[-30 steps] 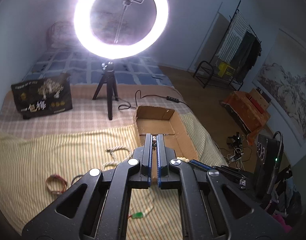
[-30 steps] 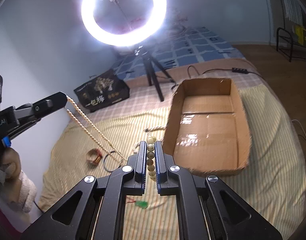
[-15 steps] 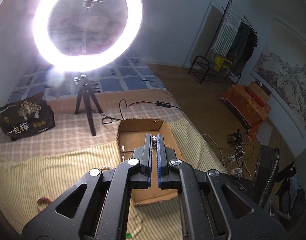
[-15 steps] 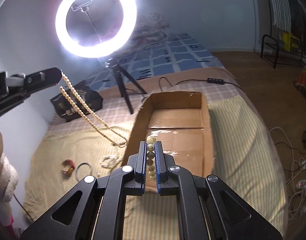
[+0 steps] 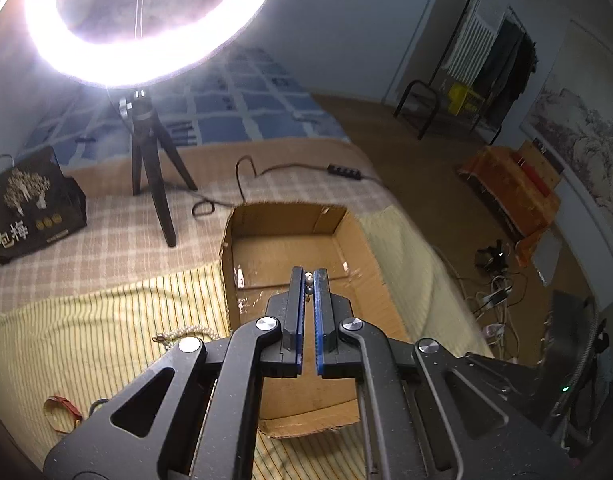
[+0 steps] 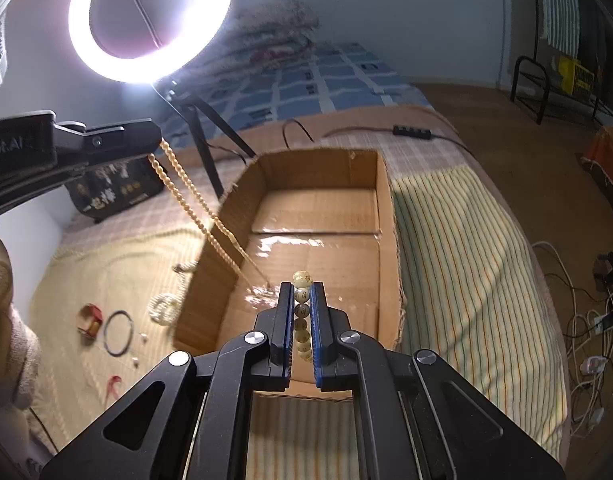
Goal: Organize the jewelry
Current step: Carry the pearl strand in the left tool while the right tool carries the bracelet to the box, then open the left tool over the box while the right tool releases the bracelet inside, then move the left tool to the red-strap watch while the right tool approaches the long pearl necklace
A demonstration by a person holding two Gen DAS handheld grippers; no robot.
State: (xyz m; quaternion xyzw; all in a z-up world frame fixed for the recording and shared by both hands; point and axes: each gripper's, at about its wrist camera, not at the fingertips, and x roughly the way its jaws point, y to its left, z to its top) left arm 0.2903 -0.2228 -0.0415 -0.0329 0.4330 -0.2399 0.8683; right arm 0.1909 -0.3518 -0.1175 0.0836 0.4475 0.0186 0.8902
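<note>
The cardboard box (image 6: pixel 318 240) is where the jewelry goes, and it sits just past the tips of both grippers. Its floor looks bare so far, except that the low end of a long pearl necklace (image 6: pixel 194 212) seems to reach the floor right in front of the right jaws. I can't tell if it truly touches.

That necklace hangs in two strands from the left gripper (image 5: pixel 307 280). Its jaws are squeezed tight, with a couple of beads pinched between the tips. The necklace slants down over the box's left wall.

The right gripper (image 6: pixel 301 292) is squeezed tight too. It holds a beaded bracelet (image 6: pixel 301 308) with round pale beads stacked between its pads, one bead poking out past the tips. It hangs above the near half of the box.

So two pieces are on their way in, but neither one has been let go yet. I think the next job is to open the jaws and drop them inside.

More is left on the striped blanket (image 6: pixel 458 272), off to the left of the right jaws: a white pearl strand (image 6: pixel 162 308) just beside the box wall, a black ring bangle (image 6: pixel 118 333), a red and gold bangle (image 6: pixel 89 321) and some tiny bits too small to name.

The job looks like it has only just begun.
</note>
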